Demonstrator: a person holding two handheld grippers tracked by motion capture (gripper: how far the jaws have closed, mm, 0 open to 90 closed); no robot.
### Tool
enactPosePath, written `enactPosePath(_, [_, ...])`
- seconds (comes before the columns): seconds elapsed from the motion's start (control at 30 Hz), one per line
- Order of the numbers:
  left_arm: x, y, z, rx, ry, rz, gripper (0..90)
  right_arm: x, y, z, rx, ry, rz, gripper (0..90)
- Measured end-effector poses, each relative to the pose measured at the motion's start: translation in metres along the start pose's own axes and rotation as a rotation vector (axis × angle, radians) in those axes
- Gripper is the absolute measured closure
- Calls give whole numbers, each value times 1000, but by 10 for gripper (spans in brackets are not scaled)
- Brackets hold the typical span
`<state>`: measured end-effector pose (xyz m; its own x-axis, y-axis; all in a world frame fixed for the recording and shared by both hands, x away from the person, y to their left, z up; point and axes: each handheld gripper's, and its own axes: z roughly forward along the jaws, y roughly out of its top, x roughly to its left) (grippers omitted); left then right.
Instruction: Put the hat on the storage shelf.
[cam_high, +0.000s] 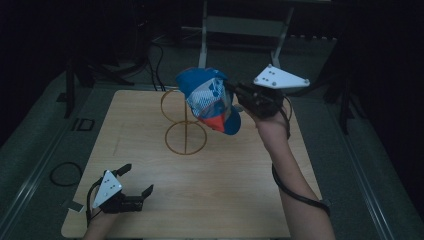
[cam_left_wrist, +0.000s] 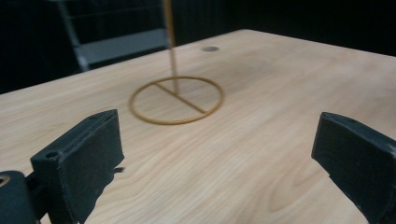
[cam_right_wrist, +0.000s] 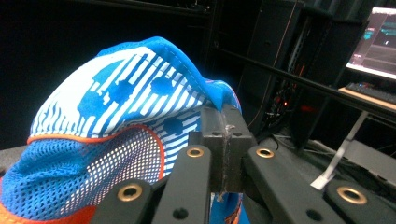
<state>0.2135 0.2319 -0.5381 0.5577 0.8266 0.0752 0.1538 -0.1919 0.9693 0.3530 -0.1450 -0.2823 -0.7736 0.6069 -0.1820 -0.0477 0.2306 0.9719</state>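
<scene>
A blue, white and orange mesh cap hangs in the air over the top of a thin golden wire stand near the table's middle back. My right gripper is shut on the cap's edge, with its jaws pressed together on the blue fabric. The cap bulges to the left of those jaws. My left gripper rests open near the table's front left corner, with nothing between its fingers. Its wide-apart jaws frame the stand's ring base and upright rod.
The light wooden table has dark floor around it. A black cable loop lies on the floor at the left. A metal frame stands behind the table. A lit monitor sits far off at the right.
</scene>
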Motion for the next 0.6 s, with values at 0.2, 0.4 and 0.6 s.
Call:
enactPosePath(0.2, [5, -4, -5, -23, 30, 0, 23, -4, 6, 41, 25, -10, 22, 900])
enactPosePath(0.4, [5, -4, -9, -40, 23, 15, 23, 2, 6, 90, 80, 2, 25, 900])
enactPosePath(0.6, [10, -7, -11, -49, 22, -4, 23, 18, 6, 130, 140, 33, -6, 900])
